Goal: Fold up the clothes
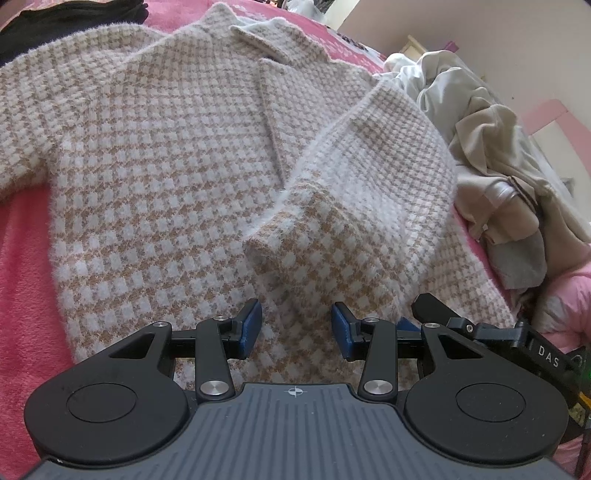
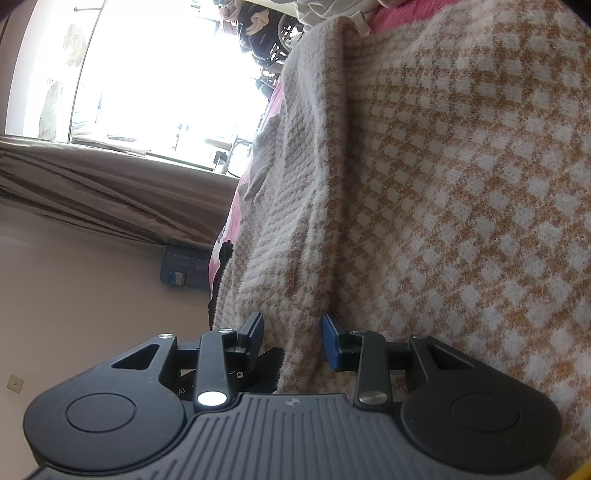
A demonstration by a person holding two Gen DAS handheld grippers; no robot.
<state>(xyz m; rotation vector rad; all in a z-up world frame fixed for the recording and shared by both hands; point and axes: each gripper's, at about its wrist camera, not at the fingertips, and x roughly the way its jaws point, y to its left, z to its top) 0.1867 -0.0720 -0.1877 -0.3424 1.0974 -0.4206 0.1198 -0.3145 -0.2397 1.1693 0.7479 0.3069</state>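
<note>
A fuzzy tan-and-white houndstooth sweater (image 1: 166,166) lies face up on a pink blanket (image 1: 26,277), collar at the far end. One sleeve (image 1: 332,206) is folded across its chest. My left gripper (image 1: 297,328) is at the near hem, where a raised ridge of knit fills the gap between its blue pads (image 1: 253,328). The black body of the right tool (image 1: 480,326) shows just to its right at the same hem. In the right wrist view, rolled sideways, my right gripper (image 2: 293,338) is shut on a thick fold of the sweater (image 2: 461,184) at its edge.
A heap of beige and white clothes (image 1: 491,166) lies right of the sweater. A dark garment (image 1: 74,18) sits at the far left corner. Past the bed's edge are a bright window (image 2: 155,74), a brown curtain (image 2: 110,192) and a blue container (image 2: 184,267) on the floor.
</note>
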